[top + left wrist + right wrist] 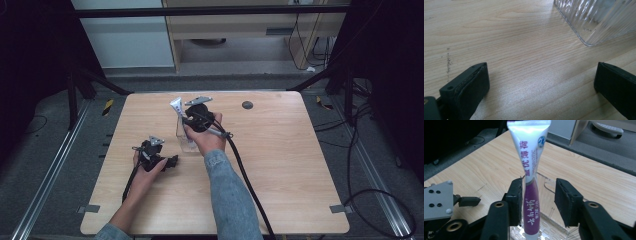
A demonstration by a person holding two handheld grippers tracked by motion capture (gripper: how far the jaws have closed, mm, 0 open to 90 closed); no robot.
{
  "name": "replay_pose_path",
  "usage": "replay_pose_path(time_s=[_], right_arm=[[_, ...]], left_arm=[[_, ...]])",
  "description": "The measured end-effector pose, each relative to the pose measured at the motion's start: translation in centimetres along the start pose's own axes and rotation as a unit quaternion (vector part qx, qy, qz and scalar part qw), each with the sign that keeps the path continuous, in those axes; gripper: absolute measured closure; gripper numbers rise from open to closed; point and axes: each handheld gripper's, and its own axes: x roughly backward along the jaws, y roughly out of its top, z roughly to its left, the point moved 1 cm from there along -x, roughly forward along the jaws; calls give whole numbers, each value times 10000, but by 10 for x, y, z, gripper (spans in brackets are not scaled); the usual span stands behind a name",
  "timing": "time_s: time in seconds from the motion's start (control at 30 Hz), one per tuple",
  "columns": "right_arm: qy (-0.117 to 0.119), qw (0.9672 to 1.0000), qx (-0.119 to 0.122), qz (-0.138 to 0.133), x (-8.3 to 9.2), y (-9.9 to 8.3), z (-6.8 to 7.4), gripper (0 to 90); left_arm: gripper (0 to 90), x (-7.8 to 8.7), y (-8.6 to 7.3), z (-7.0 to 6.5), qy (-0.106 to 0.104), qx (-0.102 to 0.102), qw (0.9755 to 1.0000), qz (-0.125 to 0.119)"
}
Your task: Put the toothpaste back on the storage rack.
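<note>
Toothpaste tube (530, 182) standing upright, cap end down, inside a clear ribbed plastic holder (186, 136) near the middle of the pale wood-grain table (280, 165). Right gripper (537, 200) up close around the tube, jaws parted: one pad just beside or brushing the purple lower section, the other well clear, so no clamp on it at this moment. Left gripper (541, 85) resting low on the tabletop just beside the holder, jaws wide apart with nothing but bare wood between them. Tube glossy and smooth, white at the flat crimped top, purple toward the base, printed lettering down its length; likely light, soft-walled and apt to dent or slide under hard pressure. Best hold probably across the flat faces at mid-body, gently, rather than at the thin crimp. Holder thin, rigid, transparent, with fluted walls and a slotted floor; probably light enough to tip or skid if the tube drags against its rim. Gripper pads matte black, blocky, slightly textured.
</note>
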Motion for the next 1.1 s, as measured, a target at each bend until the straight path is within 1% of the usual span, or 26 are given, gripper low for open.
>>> replay_pose_path(time_s=[0.03,0.07,0.13,0.17,0.2,0.23,0.3,0.33,0.37,0.43,0.47,0.5,0.53,0.6,0.63,0.67,0.7,0.73,0.77,0.8,0.83,0.93,1.0,1.03,1.1], right_arm=[[0,10000,0,0,0,0,0,570],[10,10000,-80,-1,3,1,-4,526],[22,9999,-148,60,6,2,-6,489],[-4,9999,-109,60,8,3,-7,470],[-4,9999,-109,60,8,3,-7,470],[-5,9999,-120,74,10,4,-8,444],[42,9998,-159,102,14,5,-10,400],[112,9997,-172,145,16,6,-13,354],[112,9997,-172,145,16,6,-13,354],[59,9998,-102,162,18,6,-14,332],[88,9998,-89,149,21,6,-16,298],[88,9998,-89,149,21,6,-16,298],[138,9997,-93,151,22,6,-17,281],[112,9998,-12,174,25,6,-19,232],[112,9998,-12,174,25,6,-19,232],[54,9997,183,163,27,5,-19,191],[54,9997,183,163,27,5,-19,191],[-9,9992,337,202,29,3,-21,140],[-9,9992,337,202,29,3,-21,140],[-98,9990,382,213,32,0,-23,116],[-98,9990,382,213,32,0,-23,116],[-143,9989,420,170,41,-5,-31,100],[-139,9990,390,173,43,-5,-33,95],[-200,9990,373,170,48,-7,-38,93],[-224,9990,359,148,50,-9,-40,94]], left_arm=[[0,0,0,0,0,0,10000,0],[0,0,0,0,5,3,10000,-4],[0,1,-1,0,-14,10,10000,-8],[0,1,-1,0,-14,10,10000,-8],[0,1,-1,0,-11,11,10000,-10],[0,1,-1,0,-9,10,10000,-10],[0,1,-1,0,-7,8,10000,-4],[0,1,-1,0,-3,8,10000,-2],[0,1,-1,0,-3,8,10000,-2],[0,1,-1,0,-3,6,10000,0],[0,1,-1,0,-4,9,10000,-3],[0,1,-1,0,-3,6,10000,-2],[0,1,-1,0,-4,8,10000,-2],[0,1,-1,0,-4,7,10000,-2],[0,1,-1,0,-4,7,10000,-2],[0,1,-1,0,-4,9,10000,-4],[0,1,-1,0,-3,9,10000,-4],[0,1,-1,0,-2,11,10000,-5],[0,1,-1,0,-2,11,10000,-5],[0,1,-1,0,-3,0,10000,6],[0,1,-1,0,2,14,10000,-4],[0,1,-1,0,-1,5,10000,9],[0,1,-1,0,2,7,10000,5],[0,1,-1,0,3,8,10000,1],[0,1,-1,0,6,8,10000,-3]])
